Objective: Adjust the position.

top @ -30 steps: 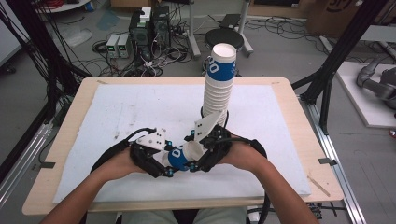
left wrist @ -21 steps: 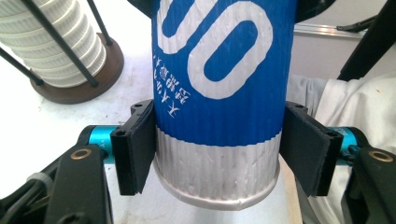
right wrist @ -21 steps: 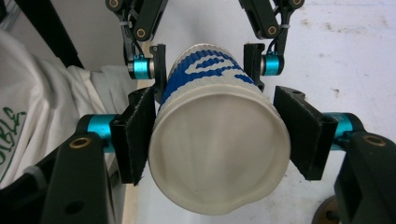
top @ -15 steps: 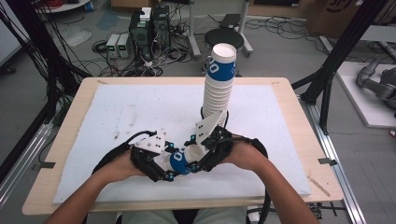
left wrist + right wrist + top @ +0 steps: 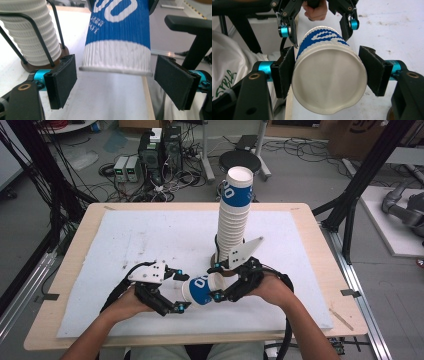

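A: Since a second ago the left gripper (image 5: 176,292) has let go: its jaws have just been opening, and the cup (image 5: 201,291) now sits between them untouched, a gap seen at each pad in the left gripper view. Meanwhile the right gripper (image 5: 216,281) has been closed onto the cup's base end and shifted a little toward 9 o'clock.

B: Right jaws confirmed?

A: Yes, both pads are pressed on the cup (image 5: 329,72) wall near the bottom, the wall slightly squeezed at the lower rim. Left jaws are spread wide, the cup's open mouth (image 5: 116,57) hanging between them.

B: Cup location?

A: It is held lying on its side, above the white mat (image 5: 125,245), at about 6 o'clock of the table, between the two hands. The tall cup stack (image 5: 233,220) in its wire holder stands just behind, at about 12 o'clock from the right gripper.

B: Handling?

A: Ribbed paper, blue print, judged very light and thin-walled. It is easily crushed, so a gentle squeeze should be enough. The ribbing should give friction, so slipping is unlikely. The base is stiffened by the bottom disc, so that end is the best place to be gripped, as is done now. The mouth end is only stiffened by a rolled rim and would be ovalled under pad pressure.

B: Risk?

A: The wall may be dented if the squeeze is tightened further. The stack looks tippy and could be knocked by the right hand (image 5: 272,290).
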Action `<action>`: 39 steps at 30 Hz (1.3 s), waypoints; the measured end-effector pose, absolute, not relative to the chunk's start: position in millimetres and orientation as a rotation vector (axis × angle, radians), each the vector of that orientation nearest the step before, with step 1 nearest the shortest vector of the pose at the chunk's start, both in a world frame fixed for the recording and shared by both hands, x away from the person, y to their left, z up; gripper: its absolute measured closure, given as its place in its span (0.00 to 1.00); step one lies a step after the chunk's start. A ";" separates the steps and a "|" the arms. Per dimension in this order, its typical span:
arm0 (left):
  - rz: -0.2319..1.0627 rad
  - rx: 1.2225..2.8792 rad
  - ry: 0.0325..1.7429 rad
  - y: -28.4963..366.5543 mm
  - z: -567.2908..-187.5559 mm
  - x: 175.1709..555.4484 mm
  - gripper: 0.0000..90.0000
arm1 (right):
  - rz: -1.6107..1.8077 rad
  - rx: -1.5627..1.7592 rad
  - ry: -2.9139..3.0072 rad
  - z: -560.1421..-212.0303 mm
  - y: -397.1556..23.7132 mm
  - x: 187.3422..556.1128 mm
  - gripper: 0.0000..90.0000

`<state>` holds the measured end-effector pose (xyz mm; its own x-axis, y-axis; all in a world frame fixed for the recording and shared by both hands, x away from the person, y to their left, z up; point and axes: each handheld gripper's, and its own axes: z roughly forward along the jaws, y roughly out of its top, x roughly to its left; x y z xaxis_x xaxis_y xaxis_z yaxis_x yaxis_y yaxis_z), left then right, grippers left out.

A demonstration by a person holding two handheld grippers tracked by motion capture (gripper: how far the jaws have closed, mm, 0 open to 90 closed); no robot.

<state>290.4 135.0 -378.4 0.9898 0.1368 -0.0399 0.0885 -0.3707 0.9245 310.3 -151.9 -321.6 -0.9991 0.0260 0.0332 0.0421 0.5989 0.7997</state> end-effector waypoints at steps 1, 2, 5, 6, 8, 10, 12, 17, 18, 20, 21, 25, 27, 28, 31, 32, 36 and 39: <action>0.051 1.953 0.161 135.0 -378.4 290.4 0.20 | -1.413 -0.068 -2.787 -322.1 -154.4 309.9 0.36; 0.048 1.938 0.168 136.3 -379.0 290.2 0.20 | -1.426 -0.080 -2.783 -322.6 -157.0 309.2 0.36; 0.062 1.901 0.184 140.9 -381.0 290.0 0.20 | -1.463 -0.091 -2.769 -323.8 -162.2 308.7 0.36; 0.065 1.894 0.190 142.1 -382.0 289.8 0.20 | -1.480 -0.098 -2.766 -324.7 -164.8 308.5 0.36; 0.072 1.873 0.204 144.2 -384.1 289.2 0.20 | -1.521 -0.123 -2.752 -327.0 -169.7 308.2 0.36; 0.077 1.849 0.210 146.1 -385.9 288.8 0.19 | -1.562 -0.140 -2.737 -330.3 -174.6 308.1 0.36; 0.081 1.825 0.222 147.5 -388.0 288.1 0.19 | -1.626 -0.181 -2.695 -337.6 -181.9 307.6 0.36; 0.089 1.783 0.239 147.0 -392.6 287.8 0.18 | -1.704 -0.212 -2.638 -347.1 -187.6 307.4 0.36; 0.088 1.773 0.242 146.4 -393.3 287.9 0.18 | -1.721 -0.212 -2.628 -349.4 -188.4 307.4 0.36; 0.080 1.753 0.240 144.8 -393.4 288.5 0.17 | -1.747 -0.211 -2.607 -354.0 -189.0 306.5 0.36; 0.080 1.753 0.240 144.8 -393.4 288.5 0.17 | -1.747 -0.211 -2.607 -354.0 -189.0 306.5 0.36; 0.074 1.730 0.233 141.3 -392.1 288.9 0.17 | -1.804 -0.200 -2.557 -358.4 -188.7 305.8 0.36; 0.063 1.719 0.230 139.0 -391.8 289.4 0.17 | -1.822 -0.197 -2.540 -359.9 -187.9 306.0 0.36; 0.058 1.721 0.223 136.4 -391.6 289.7 0.17 | -1.831 -0.192 -2.529 -360.6 -187.5 306.1 0.36; 0.046 1.718 0.217 132.5 -392.0 289.7 0.17 | -1.843 -0.180 -2.502 -361.5 -185.9 305.7 0.36; 0.046 1.718 0.217 132.5 -392.0 289.7 0.17 | -1.847 -0.174 -2.498 -361.6 -185.5 305.7 0.36; 0.012 1.724 0.205 127.8 -393.8 290.1 0.17 | -1.858 -0.165 -2.474 -361.8 -184.5 306.0 0.36; -0.001 1.726 0.206 127.1 -394.5 290.6 0.17 | -1.861 -0.163 -2.464 -362.2 -184.1 306.4 0.36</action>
